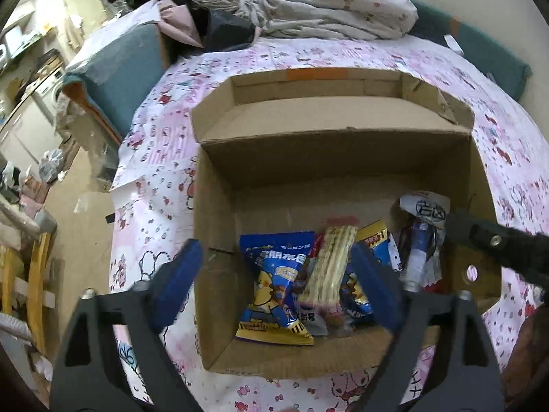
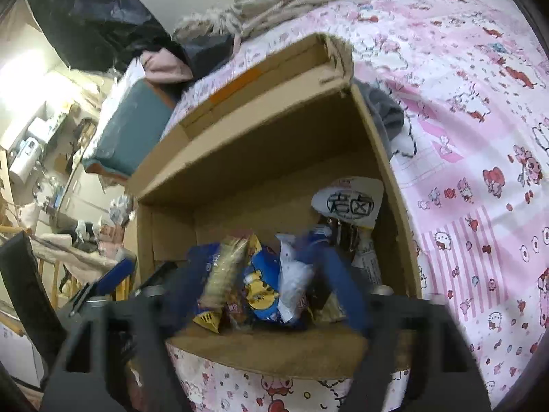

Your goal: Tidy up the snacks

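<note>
Nearby, bedding [image 1: 329,3] lay beyond the box [image 1: 219,185] on the pink sheet [image 1: 154,158]; both grippers [image 1: 278,281] [image 2: 267,292] hung over the snacks [image 1: 274,281], jaws spread, holding nothing.

Brown cardboard box [image 1: 219,206]; blue-yellow snack bag [image 1: 274,285]; pink cartoon-print sheet [image 1: 154,158]; tongs' blue pads [image 1: 178,274]

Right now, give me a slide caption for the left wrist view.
Open left tool above a cardboard box of snack packets on a pink cartoon-print sheet.
</note>
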Available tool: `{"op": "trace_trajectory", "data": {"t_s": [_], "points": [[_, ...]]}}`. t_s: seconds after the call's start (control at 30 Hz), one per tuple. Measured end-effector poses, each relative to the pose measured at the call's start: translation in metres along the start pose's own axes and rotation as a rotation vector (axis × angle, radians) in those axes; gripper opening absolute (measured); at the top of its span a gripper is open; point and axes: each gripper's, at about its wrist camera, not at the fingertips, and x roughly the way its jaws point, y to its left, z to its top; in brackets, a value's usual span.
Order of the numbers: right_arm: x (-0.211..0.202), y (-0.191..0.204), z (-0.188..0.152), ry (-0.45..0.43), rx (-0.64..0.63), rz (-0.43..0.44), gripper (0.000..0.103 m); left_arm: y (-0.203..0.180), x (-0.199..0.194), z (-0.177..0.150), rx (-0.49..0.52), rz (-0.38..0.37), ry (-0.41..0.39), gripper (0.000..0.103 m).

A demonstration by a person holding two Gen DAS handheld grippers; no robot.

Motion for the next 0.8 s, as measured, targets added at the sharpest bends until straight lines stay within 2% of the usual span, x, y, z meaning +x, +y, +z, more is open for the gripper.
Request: {"op": "trace_trajectory", "data": {"t_s": [0.1,0.2,0.33,0.53,0.67,0.8], "points": [[-0.006,0.001,0.003,-0.007,0.0,0.015,0.08,0.003,-0.003,-0.003,-0.021,0.0,0.009,0.089],[-0.014,0.005,0.006,-0.033,-0.036,-0.018,0.089,0.003,-0.007,-0.007,-0.027,0.044,0.016,0.089],[-0.02,0.011,0.008,-0.047,-0.086,-0.035,0.097,0.007,-0.017,-0.012,-0.088,0.043,0.0,0.089],[-0.025,0.01,0.007,-0.048,-0.091,-0.019,0.1,0.002,-0.027,-0.013,-0.091,0.062,-0.033,0.09],[-0.026,0.013,0.004,-0.053,-0.119,-0.038,0.102,0.004,-0.03,-0.013,-0.107,0.043,-0.031,0.09],[-0.032,0.013,-0.005,-0.092,-0.138,-0.121,0.103,0.012,-0.033,-0.016,-0.12,0.032,-0.019,0.095]]}}
